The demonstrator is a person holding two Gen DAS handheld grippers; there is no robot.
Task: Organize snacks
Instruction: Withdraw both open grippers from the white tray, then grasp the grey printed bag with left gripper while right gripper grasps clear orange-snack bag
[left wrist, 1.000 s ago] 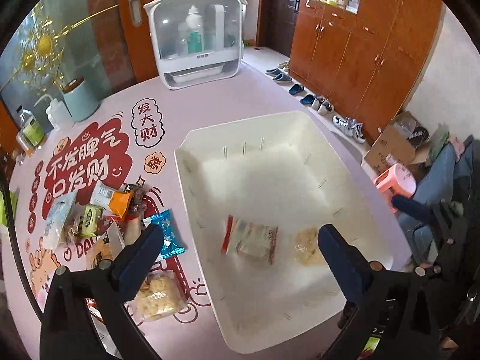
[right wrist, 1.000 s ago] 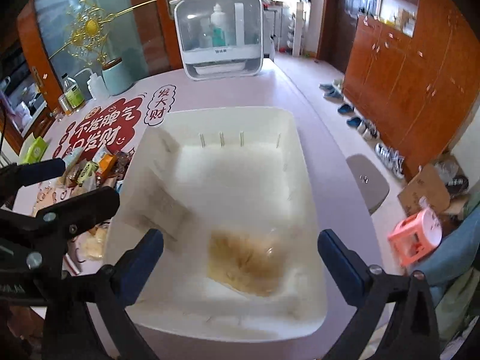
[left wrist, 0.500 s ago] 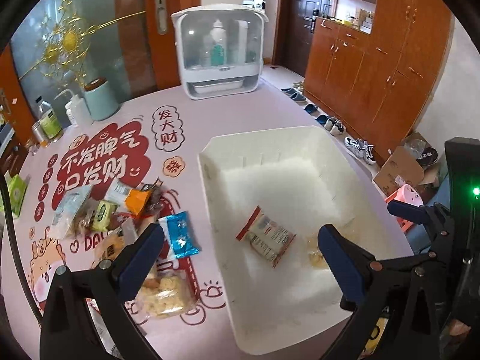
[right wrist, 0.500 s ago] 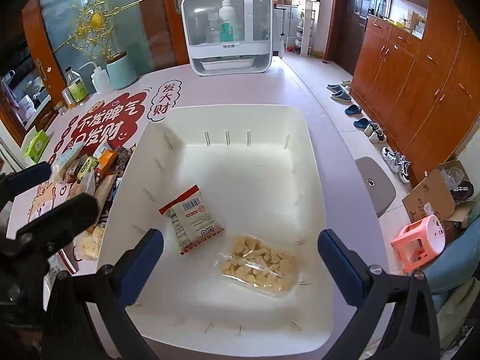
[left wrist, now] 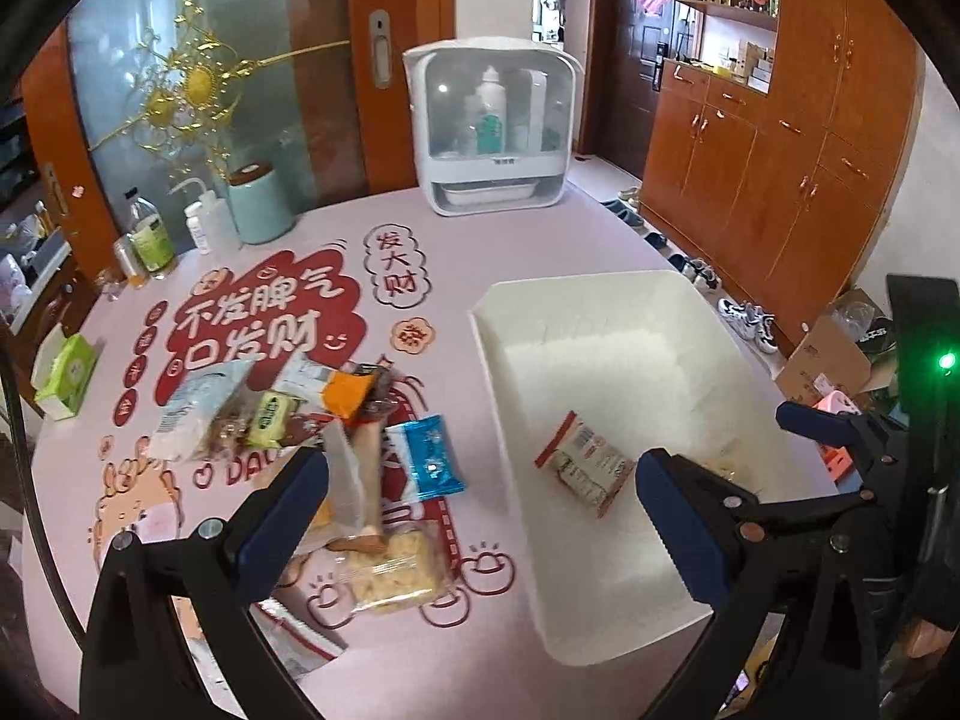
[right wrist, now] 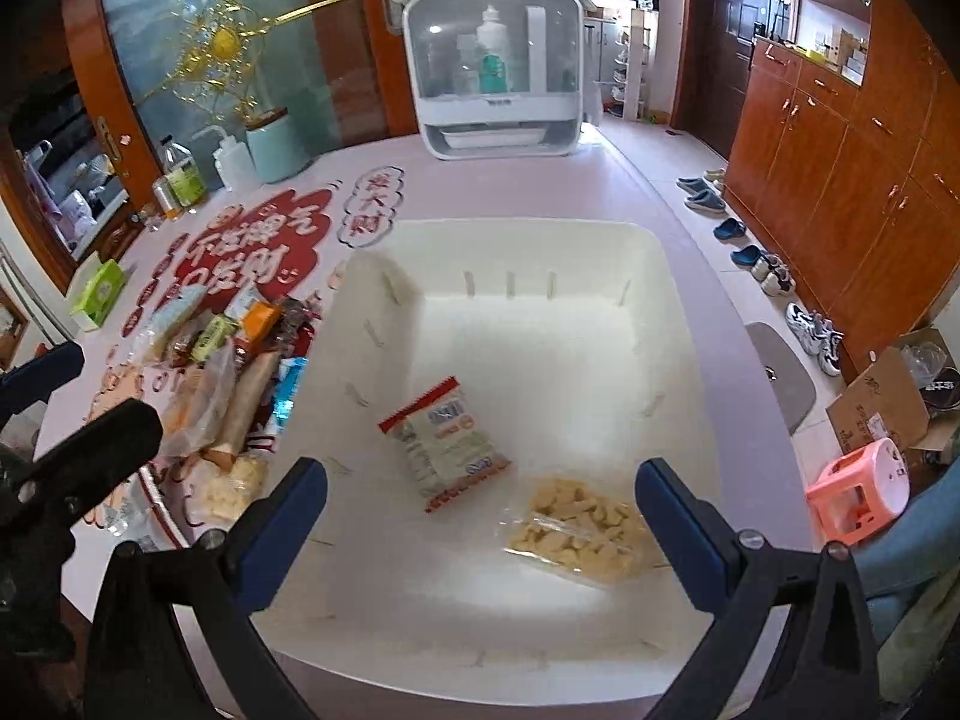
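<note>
White bin [right wrist: 672, 312]; pink table [left wrist: 480, 240] printed with red-and-white characters. Red-edged, pale green packet [right wrist: 447, 444] beside clear bag of yellow pieces [right wrist: 576, 531]. Blue packet [left wrist: 427, 456], orange packet [left wrist: 351, 391], yellow-green packet [left wrist: 270, 417]. Blue fingertips [right wrist: 282, 516] on black frames. Pale blue canister [left wrist: 259, 204], green tissue box [left wrist: 66, 369].

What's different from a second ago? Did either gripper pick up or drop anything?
Neither took hold of anything. Both the left gripper and the right gripper pulled back and up, open and empty, the left swinging toward the snack pile. The red-edged packet and clear bag of pale pieces lie unmoved in the white bin.
</note>
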